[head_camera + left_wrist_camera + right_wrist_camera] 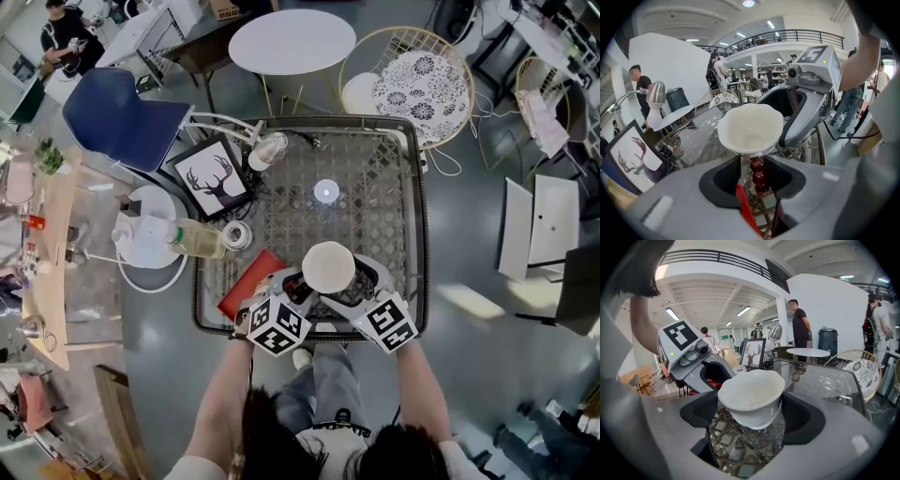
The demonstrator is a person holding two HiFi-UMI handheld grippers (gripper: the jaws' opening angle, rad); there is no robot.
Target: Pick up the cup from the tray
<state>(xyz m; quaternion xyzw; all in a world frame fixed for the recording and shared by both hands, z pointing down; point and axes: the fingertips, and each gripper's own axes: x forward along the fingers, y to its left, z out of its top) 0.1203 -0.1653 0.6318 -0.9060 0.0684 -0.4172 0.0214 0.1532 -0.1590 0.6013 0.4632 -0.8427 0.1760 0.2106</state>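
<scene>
Cup (328,266) at lower centre of the head view, raised above the wicker table (375,206) and just right of the red tray (246,284). Right gripper (359,281) clamped on its bowl. Left gripper (296,287) clenched on the cup's red beaded handle (758,171)

No readable words or numbers; only square coded markers on the left gripper (302,284) and right gripper (359,281), 6 o'clock.
</scene>
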